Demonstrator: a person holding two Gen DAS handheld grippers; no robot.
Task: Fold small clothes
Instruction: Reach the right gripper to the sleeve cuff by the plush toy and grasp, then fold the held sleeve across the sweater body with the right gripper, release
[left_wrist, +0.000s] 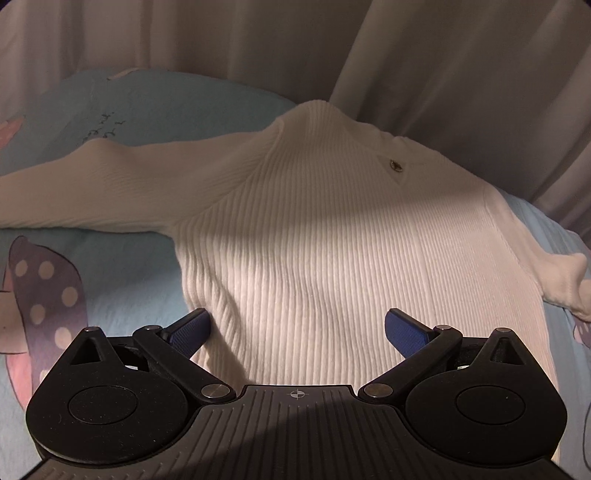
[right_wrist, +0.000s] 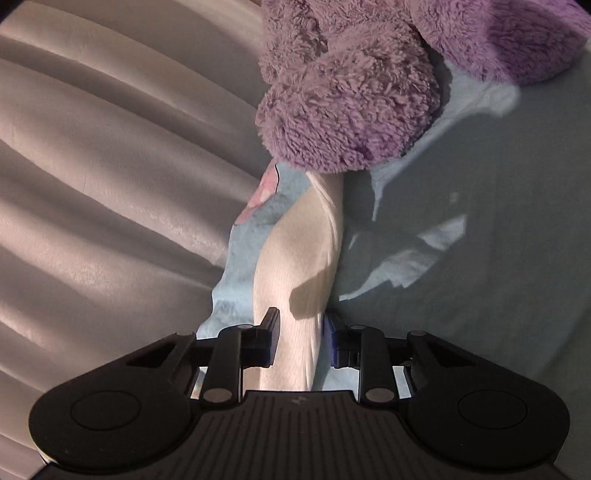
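A small white ribbed sweater (left_wrist: 317, 229) lies flat on a light blue printed sheet (left_wrist: 122, 273), collar away from me, sleeves spread left and right. A brass button (left_wrist: 396, 166) sits near its right shoulder. My left gripper (left_wrist: 297, 328) is open over the sweater's lower body, its blue pads (left_wrist: 192, 330) wide apart. In the right wrist view a white sleeve (right_wrist: 295, 266) runs between the blue pads (right_wrist: 271, 338) of my right gripper (right_wrist: 300, 338), which are narrowed around it with the fabric filling the gap.
Pale curtains (left_wrist: 443, 74) hang behind the bed and fill the left of the right wrist view (right_wrist: 110, 166). A fluffy purple plush (right_wrist: 354, 92) lies past the sleeve end. The blue sheet (right_wrist: 480, 221) extends right in shadow.
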